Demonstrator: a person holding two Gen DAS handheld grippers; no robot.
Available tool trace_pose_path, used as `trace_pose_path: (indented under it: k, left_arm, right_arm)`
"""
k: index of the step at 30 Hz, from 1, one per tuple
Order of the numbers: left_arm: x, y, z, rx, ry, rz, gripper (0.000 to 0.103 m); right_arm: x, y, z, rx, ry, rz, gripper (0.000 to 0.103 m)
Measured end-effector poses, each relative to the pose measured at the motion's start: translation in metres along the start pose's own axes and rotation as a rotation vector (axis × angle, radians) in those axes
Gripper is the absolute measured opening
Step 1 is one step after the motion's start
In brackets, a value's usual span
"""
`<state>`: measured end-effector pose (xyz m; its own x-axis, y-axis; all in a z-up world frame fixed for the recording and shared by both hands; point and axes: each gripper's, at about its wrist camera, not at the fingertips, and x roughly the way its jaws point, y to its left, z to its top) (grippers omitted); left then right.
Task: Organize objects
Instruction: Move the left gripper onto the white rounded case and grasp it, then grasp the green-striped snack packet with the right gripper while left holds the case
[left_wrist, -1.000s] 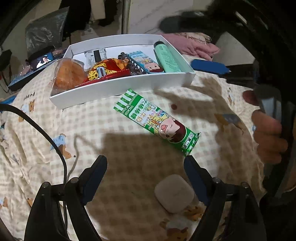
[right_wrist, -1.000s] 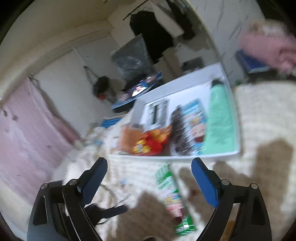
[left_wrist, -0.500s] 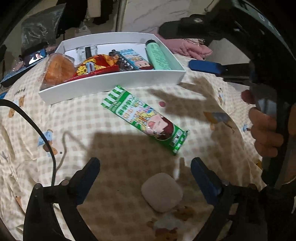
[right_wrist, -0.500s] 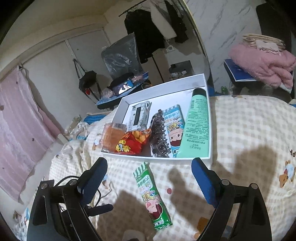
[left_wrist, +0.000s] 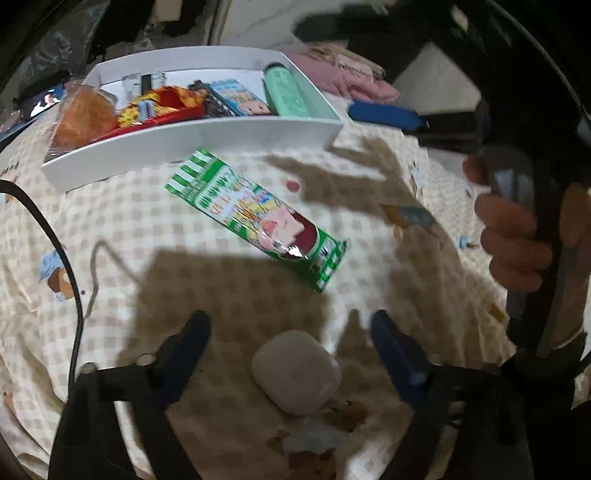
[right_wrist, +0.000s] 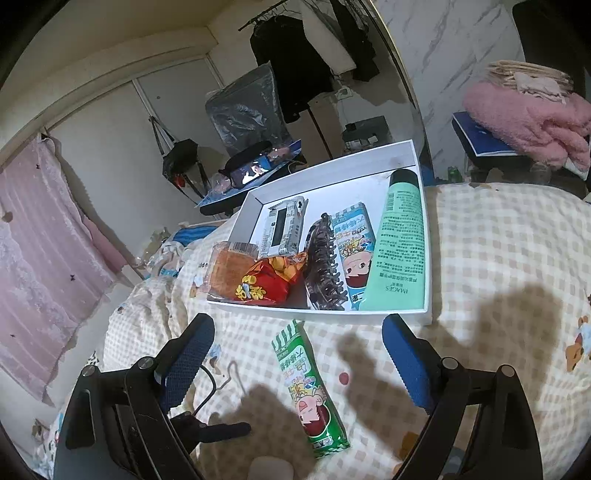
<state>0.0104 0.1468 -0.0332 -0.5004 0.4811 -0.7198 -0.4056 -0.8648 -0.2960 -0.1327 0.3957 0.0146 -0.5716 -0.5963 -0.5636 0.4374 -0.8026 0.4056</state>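
A small white earbud case (left_wrist: 295, 373) lies on the checked bedsheet between the blue fingers of my left gripper (left_wrist: 290, 325). Its jaws are closing, with a gap still showing on each side of the case. A long green snack packet (left_wrist: 255, 218) lies slantwise between the case and the white tray (left_wrist: 184, 144). In the right wrist view my right gripper (right_wrist: 298, 328) hovers open and empty above the packet's (right_wrist: 306, 391) striped end, facing the tray (right_wrist: 427, 258). The case's (right_wrist: 271, 469) top edge peeks in at the bottom there.
The tray holds a mint tube (right_wrist: 400, 236), a blue snack packet (right_wrist: 354, 254), a dark hair claw (right_wrist: 323, 266), a red packet (right_wrist: 266, 284), wrapped bread (right_wrist: 231, 269) and a white device (right_wrist: 282, 229). A black cable (left_wrist: 55, 236) crosses the sheet at left. A person's hand (left_wrist: 513, 240) grips the right tool.
My left gripper has tipped down and come closer over the white case; its jaws widened, then narrowed around it. The right wrist view went from blurred to steady and has hardly shifted since.
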Motion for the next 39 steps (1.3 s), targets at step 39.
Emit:
trace_pose_path:
  k: [39]
  left_arm:
    - [0.007, 0.071, 0.010, -0.252, -0.047, 0.226, 0.058]
  right_arm:
    - [-0.002, 0.015, 0.001, -0.082, -0.003, -0.068, 0.063]
